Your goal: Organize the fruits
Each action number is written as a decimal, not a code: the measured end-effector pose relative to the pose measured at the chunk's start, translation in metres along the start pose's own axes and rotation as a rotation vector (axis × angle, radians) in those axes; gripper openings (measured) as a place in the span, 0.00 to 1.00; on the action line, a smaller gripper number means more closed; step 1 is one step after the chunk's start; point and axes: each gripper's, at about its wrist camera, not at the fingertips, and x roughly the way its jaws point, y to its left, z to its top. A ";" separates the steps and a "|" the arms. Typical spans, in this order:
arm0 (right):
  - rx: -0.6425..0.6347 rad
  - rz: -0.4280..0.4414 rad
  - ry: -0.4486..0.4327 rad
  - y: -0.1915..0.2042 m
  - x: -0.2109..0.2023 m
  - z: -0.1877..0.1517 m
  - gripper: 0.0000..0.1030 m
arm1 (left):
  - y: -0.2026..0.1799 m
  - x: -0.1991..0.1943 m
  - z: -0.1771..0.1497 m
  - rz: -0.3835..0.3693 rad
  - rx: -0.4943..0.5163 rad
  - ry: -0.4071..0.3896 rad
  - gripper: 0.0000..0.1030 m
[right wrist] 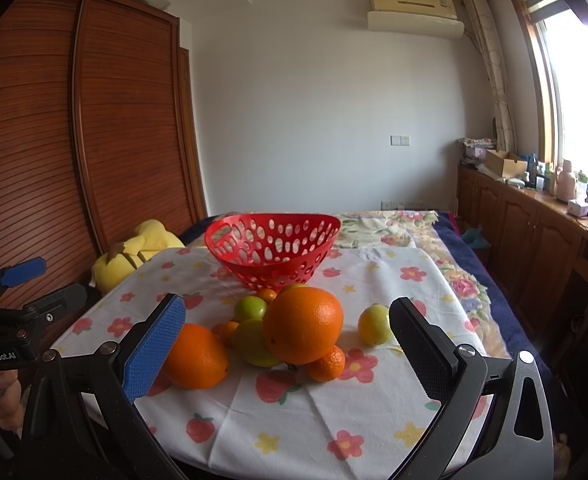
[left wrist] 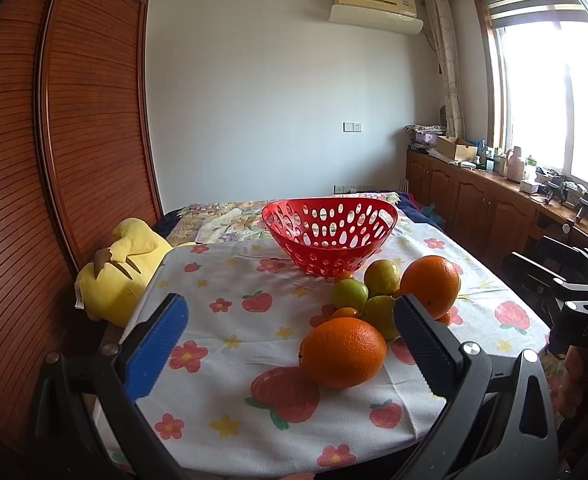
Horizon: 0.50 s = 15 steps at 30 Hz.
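1. In the left wrist view, the left hand-held gripper (left wrist: 290, 332) is held released and empty over the near table (left wrist: 230, 280). The red basket (left wrist: 329, 236) at the far side is seen empty, so nothing is judged sorted yet.
2. In the right wrist view, the right hand-held gripper (right wrist: 287, 330) is likewise spread, grasping nothing. The fruits (right wrist: 290, 330), oranges and greenish-yellow ones, are clustered just near of the basket (right wrist: 272, 246); all remain to be moved.

You're in a home bedroom: louvred wooden wardrobe (left wrist: 74, 120) on the left, wall air conditioner (left wrist: 375, 8) far up, curtained window (left wrist: 553, 92) right over cluttered low cabinets (left wrist: 473, 204), yellow plush toy (left wrist: 122, 268) beside the floral-sheeted bed (left wrist: 230, 320).
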 end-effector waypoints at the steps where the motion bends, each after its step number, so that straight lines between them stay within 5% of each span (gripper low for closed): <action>1: -0.001 -0.002 -0.001 0.000 0.000 0.000 1.00 | 0.000 0.000 0.000 0.000 0.000 0.000 1.00; 15: 0.002 0.002 0.000 -0.002 -0.002 -0.002 1.00 | -0.002 -0.003 0.002 -0.006 0.000 -0.005 1.00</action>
